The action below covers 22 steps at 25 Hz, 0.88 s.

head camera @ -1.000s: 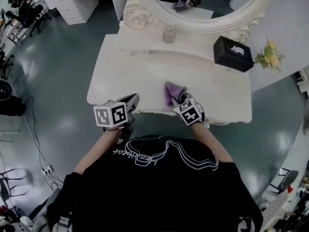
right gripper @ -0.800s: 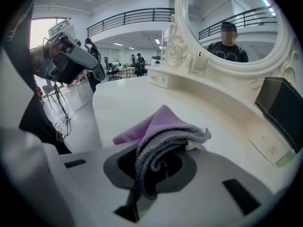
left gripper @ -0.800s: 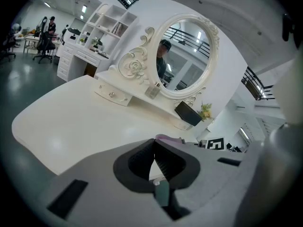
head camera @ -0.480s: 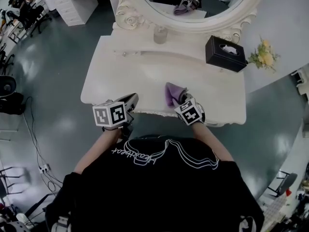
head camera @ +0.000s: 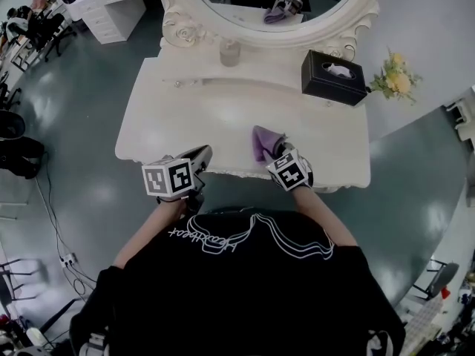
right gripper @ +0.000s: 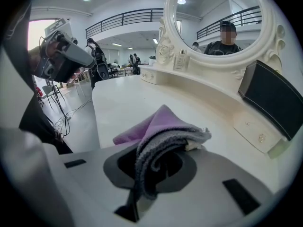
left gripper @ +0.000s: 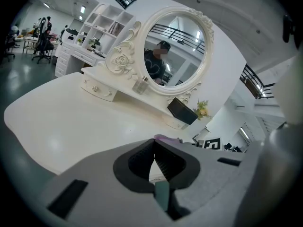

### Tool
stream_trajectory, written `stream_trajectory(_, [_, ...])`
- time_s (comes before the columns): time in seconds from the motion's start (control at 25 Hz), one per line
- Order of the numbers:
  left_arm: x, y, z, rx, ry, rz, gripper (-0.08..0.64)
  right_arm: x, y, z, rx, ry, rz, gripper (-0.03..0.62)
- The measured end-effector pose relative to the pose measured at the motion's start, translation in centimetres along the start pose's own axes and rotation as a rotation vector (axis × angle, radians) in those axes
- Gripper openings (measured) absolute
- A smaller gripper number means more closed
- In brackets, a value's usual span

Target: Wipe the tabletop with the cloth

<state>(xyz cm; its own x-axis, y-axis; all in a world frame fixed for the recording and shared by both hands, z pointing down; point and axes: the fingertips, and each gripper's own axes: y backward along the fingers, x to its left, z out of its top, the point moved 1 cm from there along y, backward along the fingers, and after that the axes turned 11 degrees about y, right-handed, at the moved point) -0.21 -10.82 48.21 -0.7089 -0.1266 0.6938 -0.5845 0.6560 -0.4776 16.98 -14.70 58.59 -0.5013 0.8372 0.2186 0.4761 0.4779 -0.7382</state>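
- Step: I judge this as the start of a wipe stroke. The cloth (head camera: 261, 141) is gripped and sits at the near edge of the tabletop (head camera: 193, 117), a bit right of centre.
- Most of the white top beyond the cloth is bare, so most of the wiping probably remains.
- Right gripper (head camera: 276, 150): jaws clamped on the cloth. In the right gripper view a bunched grey-and-purple fold (right gripper: 163, 126) fills the gap between the pads, and a purple corner pokes forward past the tips (right gripper: 156, 162).
- Contact: the free corner looks low over the surface, but I can't tell whether it is pressed flat onto the top.
- Left gripper (head camera: 200, 154): jaws closed tip to tip with nothing between them (left gripper: 154, 156). It hovers at the front edge, left of the cloth and well apart from it, with no part in the job right now.
- Next move, as I see it: press the cloth down so more of it lies flat, then sweep away from the edge and sideways across the top.
- Watch the back ledge: black tissue box (head camera: 332, 78) at right and a small glass jar (head camera: 229, 52) below the mirror (head camera: 274, 6). Strokes should stop short of both.
- Flowers (head camera: 393, 82) sit beyond the box, off the wiped area.
- Grip risk: the cloth is held by one bunched fold, so drag on the table could pull it out if the clamp is light.
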Motion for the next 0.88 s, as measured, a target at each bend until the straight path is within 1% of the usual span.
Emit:
stream_trajectory(0.12, [-0.8,-0.5,-0.4,-0.003,-0.002,0.002,0.003,-0.4,0.5,-0.7,0.002,-0.003,0.000,0.048])
stream_trajectory(0.24, [-1.2,-0.9,-0.8,-0.003,-0.006,0.021,0.003,-0.8,1.1,-1.9,0.015,-0.025,0.000,0.048])
stream_trajectory(0.4, [-2.2,-2.1,-1.6,-0.002,0.006,0.002,0.003,-1.6,1.9,-3.1,0.008,-0.029,-0.008,0.048])
stream_trajectory(0.88, [-5.0,-5.4,-4.1,0.020,0.005,0.002,0.003,-4.5,5.0,-8.1,0.010,-0.074,-0.052,0.048])
